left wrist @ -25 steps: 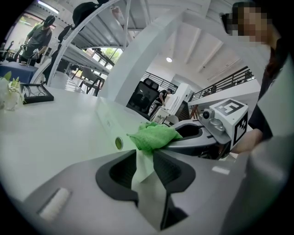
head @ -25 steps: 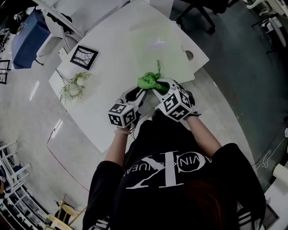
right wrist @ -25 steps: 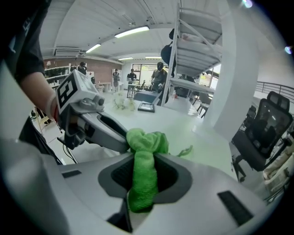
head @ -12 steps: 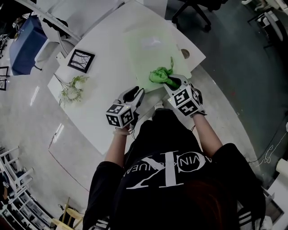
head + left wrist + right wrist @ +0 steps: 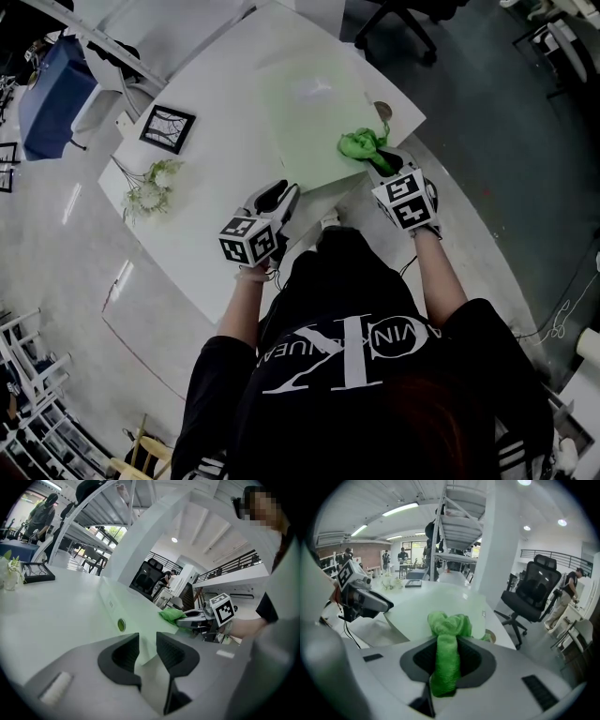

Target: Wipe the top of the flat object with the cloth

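Observation:
The flat object is a pale green board (image 5: 314, 117) lying on the white table (image 5: 225, 103). My right gripper (image 5: 380, 161) is shut on a bunched bright green cloth (image 5: 364, 143), which rests on the board's near right corner. In the right gripper view the cloth (image 5: 447, 625) fills the gap between the jaws of that gripper (image 5: 447, 644), with the board (image 5: 436, 602) beyond. My left gripper (image 5: 281, 192) sits at the board's near left corner. Its jaws (image 5: 147, 639) stand apart in the left gripper view, the board's corner (image 5: 140, 616) lying in the gap, untouched by the pads.
A black-framed picture (image 5: 168, 128) and a small bunch of white flowers (image 5: 150, 187) lie on the table's left part. A round brown spot (image 5: 382, 111) marks the table by the board's right edge. An office chair (image 5: 403, 23) stands beyond the table.
My right gripper has slid the cloth to the right along the board's near edge, away from the left gripper. The left gripper has stayed at the near left corner.

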Motion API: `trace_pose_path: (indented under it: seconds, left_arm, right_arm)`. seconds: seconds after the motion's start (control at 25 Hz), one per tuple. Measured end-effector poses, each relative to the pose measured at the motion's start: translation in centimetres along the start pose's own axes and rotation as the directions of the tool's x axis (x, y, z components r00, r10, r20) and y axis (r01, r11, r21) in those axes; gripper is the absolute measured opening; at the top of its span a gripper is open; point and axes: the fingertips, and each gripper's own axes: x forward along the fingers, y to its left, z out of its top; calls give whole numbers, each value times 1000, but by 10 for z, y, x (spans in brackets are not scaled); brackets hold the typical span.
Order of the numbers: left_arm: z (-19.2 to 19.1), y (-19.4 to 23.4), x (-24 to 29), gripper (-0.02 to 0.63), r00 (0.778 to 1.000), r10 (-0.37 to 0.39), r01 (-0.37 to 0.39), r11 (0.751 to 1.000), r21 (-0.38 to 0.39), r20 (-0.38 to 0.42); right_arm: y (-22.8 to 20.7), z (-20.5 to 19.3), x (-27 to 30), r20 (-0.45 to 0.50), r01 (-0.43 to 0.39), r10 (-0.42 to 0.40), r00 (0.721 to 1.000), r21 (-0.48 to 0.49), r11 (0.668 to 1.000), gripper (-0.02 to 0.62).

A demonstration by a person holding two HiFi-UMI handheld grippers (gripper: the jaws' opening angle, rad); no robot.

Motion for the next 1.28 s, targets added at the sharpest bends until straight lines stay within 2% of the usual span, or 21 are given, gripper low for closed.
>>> trace_pose_path:
  seconds: [0.44,0.72,0.88,1.08,1.28]
  left_arm:
    - [0,0,0,121,1000,6,-6,1000,-5,-2]
    - [0,0,-1,121,1000,3,-3,1000,-17,-2]
    - [4,4,-3,121,999,1,0,999,-52,33]
    - [31,25,-21,55,985,107,-113,993,34,138]
    - [62,43,-33,11,958,187,-206,976,67,219]
  right_arm:
    - [-47,-25,-11,-52,122,-116,992,109,987,78]
    - [-54,-29,-13,-54,146,-140,989,146,978,78]
    - [-69,-33,-14,-66,232,-225,972,137,963,78]
    - [-87,-27,-25,-18,312,-313,950,154,938,78]
    - [-95,-6,-34,72,322,-339,938,183,929,77]
